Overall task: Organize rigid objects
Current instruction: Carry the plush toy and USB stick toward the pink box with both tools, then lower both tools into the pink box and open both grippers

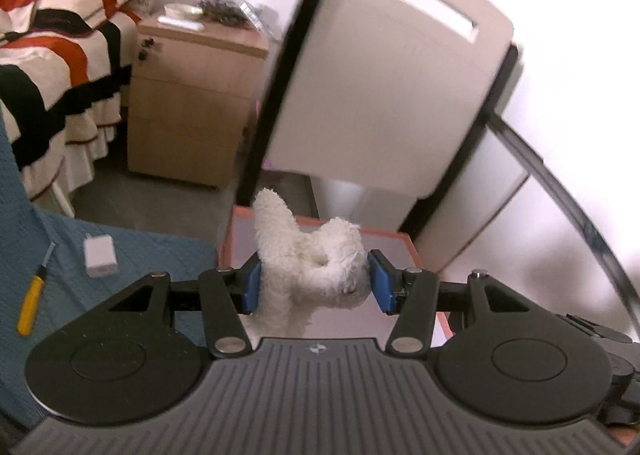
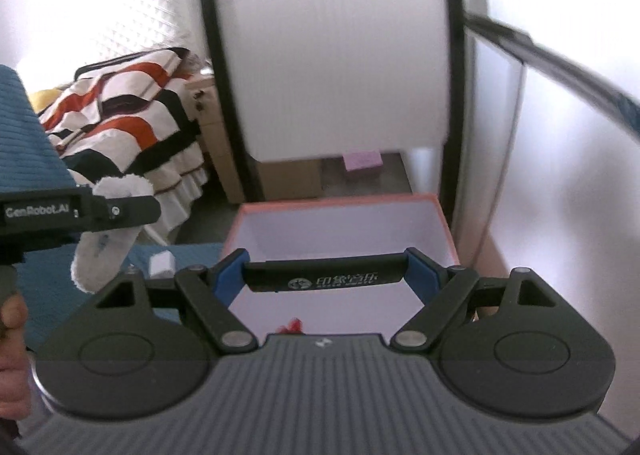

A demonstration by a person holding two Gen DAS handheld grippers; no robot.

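My left gripper (image 1: 314,281) is shut on a white fluffy plush toy (image 1: 308,255) and holds it above the near-left part of an open box with a salmon rim (image 1: 408,237). My right gripper (image 2: 326,275) is shut on a flat black bar-shaped object with white printed characters (image 2: 326,275), held crosswise over the same box (image 2: 340,199). The box has a white inside; something small and red (image 2: 294,325) lies at its near edge. The left gripper and the plush (image 2: 106,239) show at the left of the right wrist view.
A blue quilted cloth (image 1: 132,255) left of the box carries a white charger block (image 1: 100,255) and a yellow-handled tool (image 1: 32,299). A white chair with black edges (image 1: 380,75) stands behind the box. A wooden nightstand (image 1: 192,95) and a striped bed (image 1: 52,55) lie beyond.
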